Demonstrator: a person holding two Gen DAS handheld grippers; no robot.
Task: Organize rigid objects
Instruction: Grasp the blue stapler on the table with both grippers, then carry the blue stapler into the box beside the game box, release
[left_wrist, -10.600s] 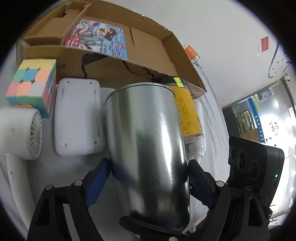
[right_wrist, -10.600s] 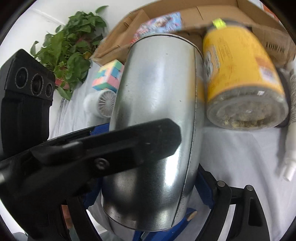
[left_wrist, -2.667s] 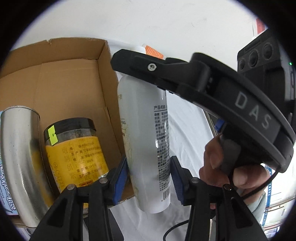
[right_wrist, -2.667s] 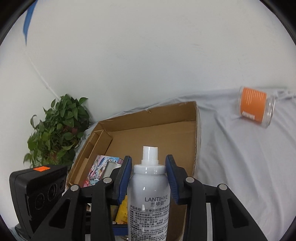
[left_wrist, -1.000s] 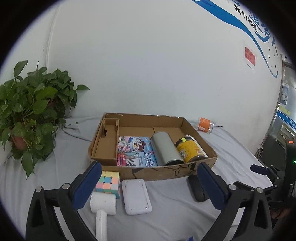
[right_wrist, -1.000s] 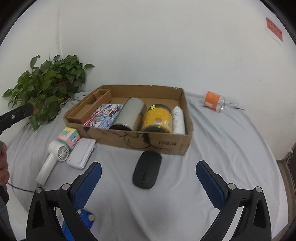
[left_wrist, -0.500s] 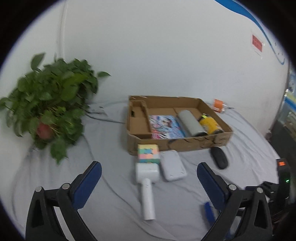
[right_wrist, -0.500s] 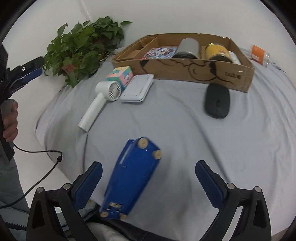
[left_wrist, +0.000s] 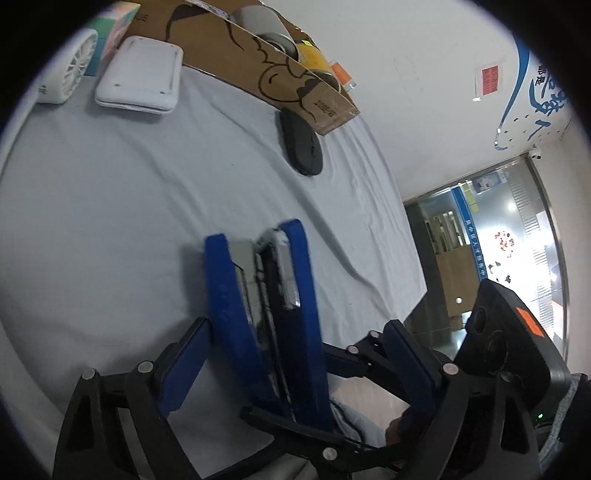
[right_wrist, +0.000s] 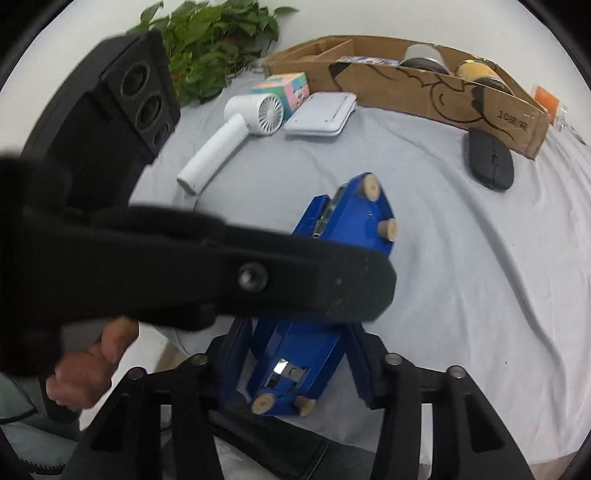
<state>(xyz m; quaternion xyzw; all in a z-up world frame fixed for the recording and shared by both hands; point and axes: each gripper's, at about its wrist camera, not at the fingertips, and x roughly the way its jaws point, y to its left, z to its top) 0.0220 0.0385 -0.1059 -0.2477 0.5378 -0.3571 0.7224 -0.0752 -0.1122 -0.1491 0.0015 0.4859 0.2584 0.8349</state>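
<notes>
- Clearly the unsorted things wait at the left of the right wrist view: a white handheld fan (right_wrist: 236, 136), a pastel cube (right_wrist: 282, 86) and a flat white case (right_wrist: 321, 114) lie on the grey cloth just in front of the cardboard box (right_wrist: 406, 92), probably for an easy reach.
- Next comes the left gripper (left_wrist: 295, 328), its jaws spread wide with the blue stapler (left_wrist: 266, 314) between them. The right pad stands clear of it, so it looks like a guard or steadying frame, not a grip.
- At the middle, the stapler lies on its side near the table's front edge, feet showing, well apart from the box.
- The right gripper (right_wrist: 297, 332) has narrowed about the stapler's rear, pads right against both flanks. Whether they press, I cannot tell. Taking it across its narrow body seems sensible, since that gives the pads flat faces.
- Farther right, the box holds a silver can (right_wrist: 421, 61) and a yellow jar (right_wrist: 476, 70) lying side by side, so the stapler likely belongs in its freer left part.
- Last, a black mouse (right_wrist: 491, 160) sits just beside the box's right corner.
</notes>
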